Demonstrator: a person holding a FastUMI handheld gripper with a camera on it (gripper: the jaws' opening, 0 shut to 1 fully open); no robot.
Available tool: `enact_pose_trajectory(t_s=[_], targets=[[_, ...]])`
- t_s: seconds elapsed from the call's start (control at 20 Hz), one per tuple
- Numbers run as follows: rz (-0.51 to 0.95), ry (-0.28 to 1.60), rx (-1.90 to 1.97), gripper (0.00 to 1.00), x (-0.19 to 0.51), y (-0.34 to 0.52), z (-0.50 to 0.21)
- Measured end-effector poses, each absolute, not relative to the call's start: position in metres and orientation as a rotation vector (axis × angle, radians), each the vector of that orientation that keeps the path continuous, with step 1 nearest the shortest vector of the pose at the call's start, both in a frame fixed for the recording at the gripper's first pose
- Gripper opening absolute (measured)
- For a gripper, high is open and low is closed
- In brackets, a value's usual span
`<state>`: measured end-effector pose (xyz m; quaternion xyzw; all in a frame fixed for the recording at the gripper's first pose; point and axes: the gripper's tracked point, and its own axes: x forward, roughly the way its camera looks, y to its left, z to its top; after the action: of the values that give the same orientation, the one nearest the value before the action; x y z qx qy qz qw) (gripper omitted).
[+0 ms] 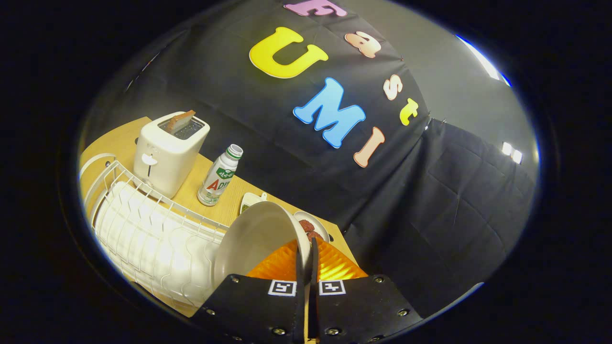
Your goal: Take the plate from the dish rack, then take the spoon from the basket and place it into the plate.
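Tool: the tool (308, 260) has its two fingers (300, 267) drawn close together, pinching the rim of the plate between them.
Plate: the white plate (256, 239) is held up on edge, tilted, its hollow side facing the camera; its rim runs into the narrow gap between the fingers.
Orange thing: a ribbed orange surface (334, 267) lies just behind the fingers and the plate; what it is cannot be told.
Dish rack: the white wire dish rack (153, 234) stands just beside the plate on the wooden worktop (119, 138).
Small dish: a little dish (313, 227) with dark red pieces sits just beyond the plate's rim.
Small white item: a white object (251, 199) lies past the plate's top edge, too small to identify.
Bottle: a clear bottle (220, 177) stands upright beyond the rack.
Toaster: a cream toaster (167, 153) with a slice of toast (180, 120) in its slot stands farthest back, beside the bottle.
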<state>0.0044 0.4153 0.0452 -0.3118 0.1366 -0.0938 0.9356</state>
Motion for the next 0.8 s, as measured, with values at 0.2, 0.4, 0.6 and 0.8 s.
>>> enact_pose_trajectory(t_s=[0.2,0.4,0.6,0.8], targets=[[-0.183,0.253,-0.616,0.03,-0.024,0.410,0.059],[-0.169,0.242,-0.582,0.03,-0.077,0.395,0.068],[-0.129,0.252,-0.540,0.03,-0.137,0.378,0.062],[-0.059,0.333,-0.463,0.03,-0.178,0.368,0.024]])
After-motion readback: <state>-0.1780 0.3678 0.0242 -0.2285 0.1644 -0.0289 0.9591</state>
